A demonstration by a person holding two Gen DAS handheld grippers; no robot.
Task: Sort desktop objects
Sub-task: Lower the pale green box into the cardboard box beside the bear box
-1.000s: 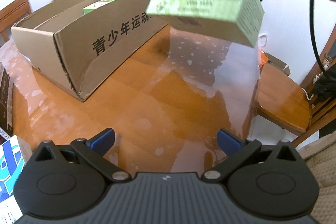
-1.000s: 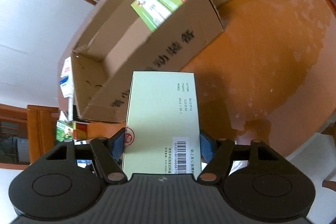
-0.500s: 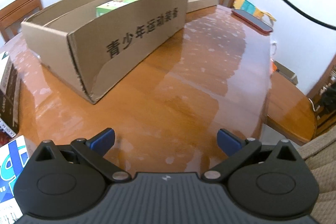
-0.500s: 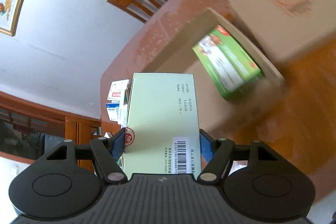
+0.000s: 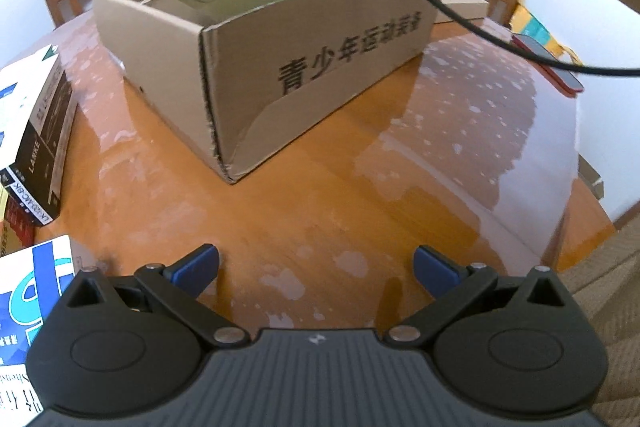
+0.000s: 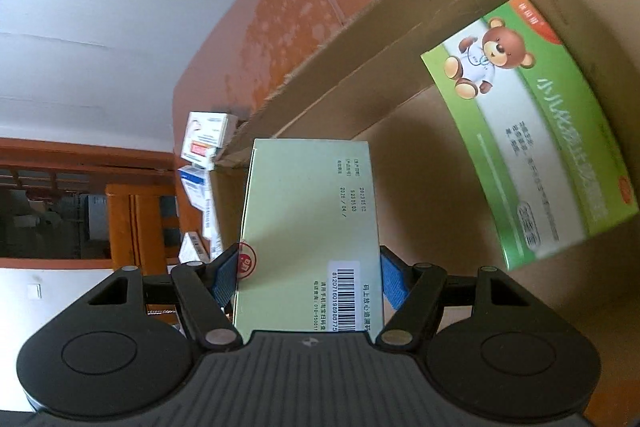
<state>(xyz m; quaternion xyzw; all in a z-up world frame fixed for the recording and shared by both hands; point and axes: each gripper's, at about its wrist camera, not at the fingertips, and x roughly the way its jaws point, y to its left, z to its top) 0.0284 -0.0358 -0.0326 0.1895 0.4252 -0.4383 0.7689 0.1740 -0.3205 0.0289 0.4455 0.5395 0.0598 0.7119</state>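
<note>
1. nearest, the left gripper (image 5: 316, 265) hangs over the bare wooden table (image 5: 320, 187), its blue pads spread wide with nothing between them
2. at the near left edge of the table lies a stack of small boxes (image 5: 38, 147), a black one on top
3. further in stands the open cardboard box (image 5: 312, 67) with dark printed characters on its long side
4. above that box the right gripper (image 6: 308, 277) clamps a pale green carton (image 6: 310, 227) by its two sides, barcode end toward the hand, tilted over the opening
5. inside, against the far end, lies a green carton with a bear picture (image 6: 528, 147)
6. far right, a red phone (image 5: 548, 63) lies near the table edge
</note>
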